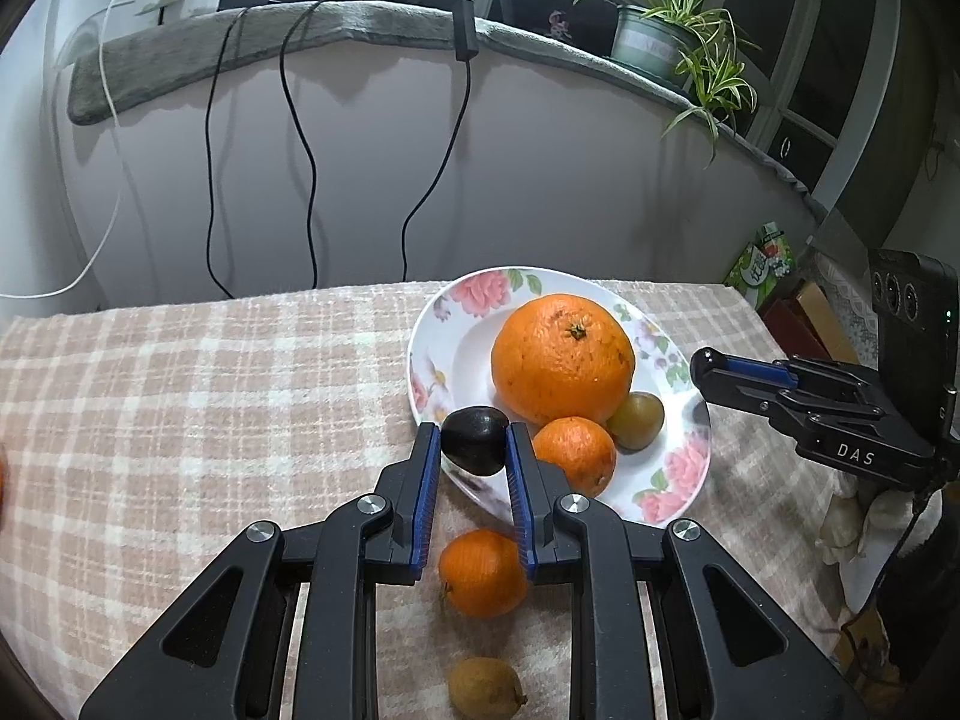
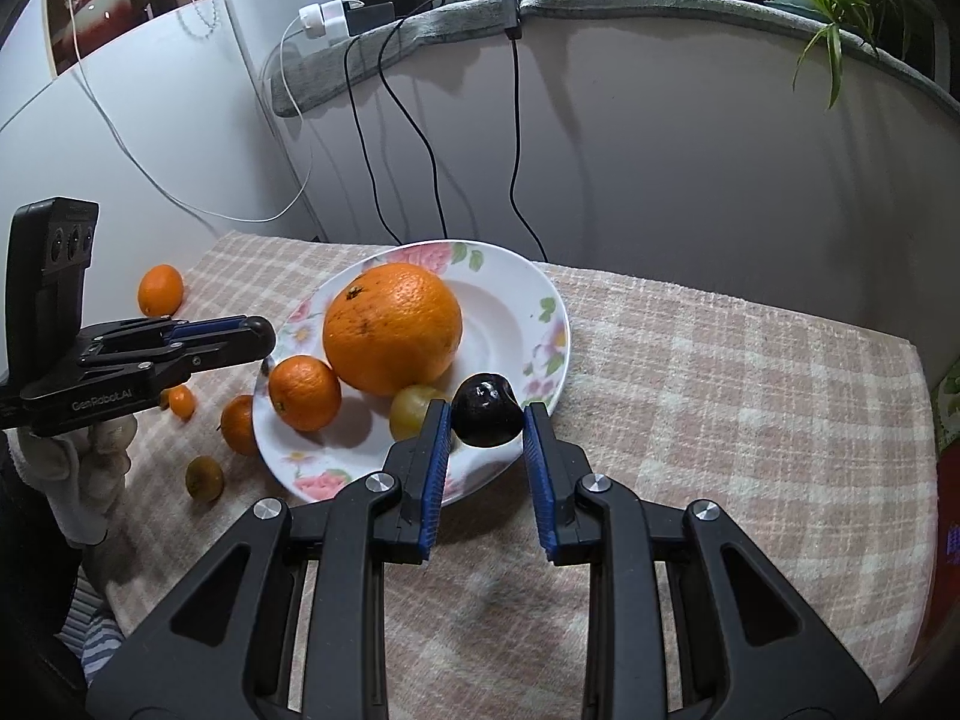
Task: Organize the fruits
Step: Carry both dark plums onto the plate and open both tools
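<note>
Left gripper [image 1: 474, 441] clamped on a dark plum [image 1: 474, 440] at plate [image 1: 432, 324] near rim, right gripper [image 2: 487, 414] clamped on another dark plum [image 2: 486, 410] over plate's right rim, big orange [image 2: 393, 327] mid-plate, loose tangerine [image 1: 482, 572] on checked cloth [image 1: 210, 390].

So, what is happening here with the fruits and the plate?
A person is gathering fruit onto the flowered plate with two handheld tools. The left tool is shut on a dark fruit at the plate's edge, and the right tool grips another dark fruit at its other side. A large orange, a small orange and a greenish fruit already lie on it; more small fruits wait on the cloth.
</note>
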{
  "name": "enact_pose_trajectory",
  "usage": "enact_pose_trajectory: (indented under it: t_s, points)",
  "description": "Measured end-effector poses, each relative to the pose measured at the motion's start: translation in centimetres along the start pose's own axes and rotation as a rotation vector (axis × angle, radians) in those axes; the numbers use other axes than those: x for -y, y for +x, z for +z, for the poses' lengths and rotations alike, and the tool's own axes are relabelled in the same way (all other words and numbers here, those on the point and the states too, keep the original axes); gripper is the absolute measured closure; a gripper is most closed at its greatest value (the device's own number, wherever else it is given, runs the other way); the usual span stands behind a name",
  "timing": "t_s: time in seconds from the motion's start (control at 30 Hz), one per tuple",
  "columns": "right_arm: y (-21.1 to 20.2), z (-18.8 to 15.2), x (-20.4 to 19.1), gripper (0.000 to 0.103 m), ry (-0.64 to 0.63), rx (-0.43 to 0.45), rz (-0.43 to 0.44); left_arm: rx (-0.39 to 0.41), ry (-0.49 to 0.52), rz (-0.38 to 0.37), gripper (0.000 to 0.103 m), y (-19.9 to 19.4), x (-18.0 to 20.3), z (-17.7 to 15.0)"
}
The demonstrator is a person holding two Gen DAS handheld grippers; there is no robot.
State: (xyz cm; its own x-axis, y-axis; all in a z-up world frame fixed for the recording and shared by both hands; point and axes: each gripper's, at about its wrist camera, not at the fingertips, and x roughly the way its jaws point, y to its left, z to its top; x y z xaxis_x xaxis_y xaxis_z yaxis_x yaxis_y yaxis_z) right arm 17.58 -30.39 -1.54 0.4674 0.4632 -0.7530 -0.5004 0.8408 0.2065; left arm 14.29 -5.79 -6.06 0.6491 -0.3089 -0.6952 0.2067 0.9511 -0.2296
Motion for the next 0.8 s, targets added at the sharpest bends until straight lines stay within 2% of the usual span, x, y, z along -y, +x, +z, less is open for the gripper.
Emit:
enact_pose_trajectory:
  t_s: [0.8]
  points:
    - [1.2, 0.5, 0.1, 0.077, -0.01, -0.014, -0.013, -0.001, 0.003, -0.002, 0.081, 0.5, 0.1, 0.4]
